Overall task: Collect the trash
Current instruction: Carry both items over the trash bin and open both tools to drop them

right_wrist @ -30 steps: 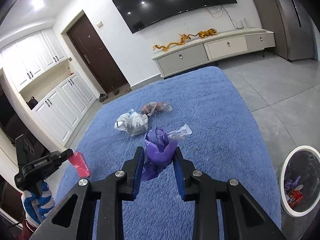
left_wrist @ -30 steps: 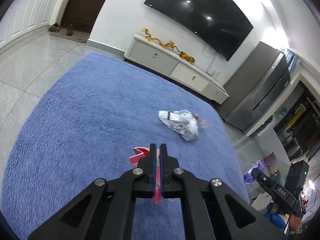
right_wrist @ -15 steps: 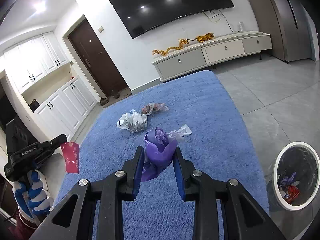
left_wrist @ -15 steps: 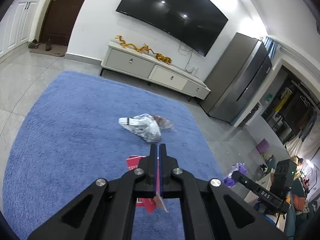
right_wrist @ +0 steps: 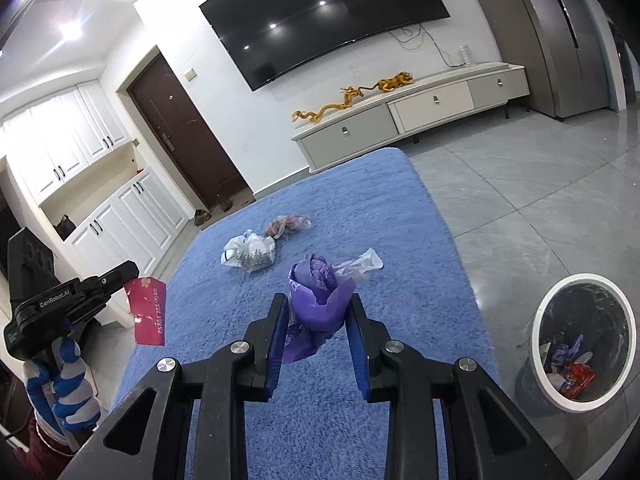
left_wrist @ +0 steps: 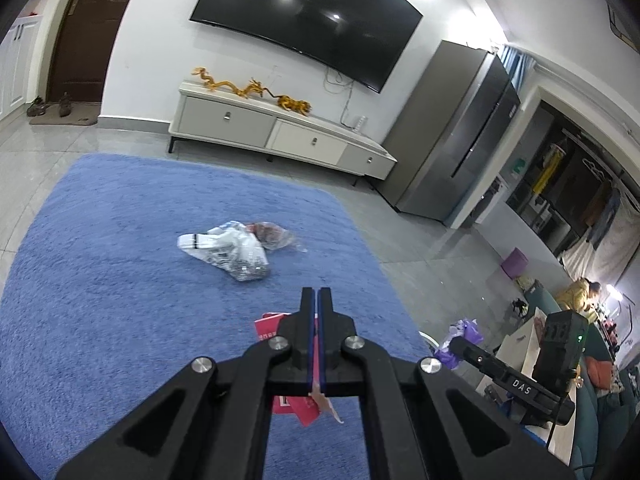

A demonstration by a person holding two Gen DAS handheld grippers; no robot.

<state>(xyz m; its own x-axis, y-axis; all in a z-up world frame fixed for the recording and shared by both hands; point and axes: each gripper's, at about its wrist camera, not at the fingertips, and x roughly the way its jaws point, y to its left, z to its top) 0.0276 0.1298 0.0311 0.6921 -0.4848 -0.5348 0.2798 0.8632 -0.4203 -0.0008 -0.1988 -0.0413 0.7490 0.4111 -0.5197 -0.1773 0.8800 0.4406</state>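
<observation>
Purple plastic wad (right_wrist: 318, 300) sits clamped in right gripper (right_wrist: 318, 312); left gripper (left_wrist: 314, 340) pinches red packet (right_wrist: 147, 312). Bin (right_wrist: 624, 320) at four o'clock. Risk: the thin edge-held packet slipping out in transit.

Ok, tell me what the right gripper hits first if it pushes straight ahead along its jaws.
Probably the blue rug: the right gripper, shut on the purple bag, points down over it. The clear plastic scrap lies just ahead; depth is unclear.

Blue shaggy rug (right_wrist: 360, 208) underfoot, grey marbled floor tiles (right_wrist: 540, 184) beyond. Black left tool (left_wrist: 316, 300) with blue pads pinches a red packet (right_wrist: 147, 312). Right tool (right_wrist: 319, 308), black too, carries a purple bag (right_wrist: 320, 300). White-rimmed grey bin (right_wrist: 540, 352). White printed bag (left_wrist: 228, 250) lying there.
</observation>
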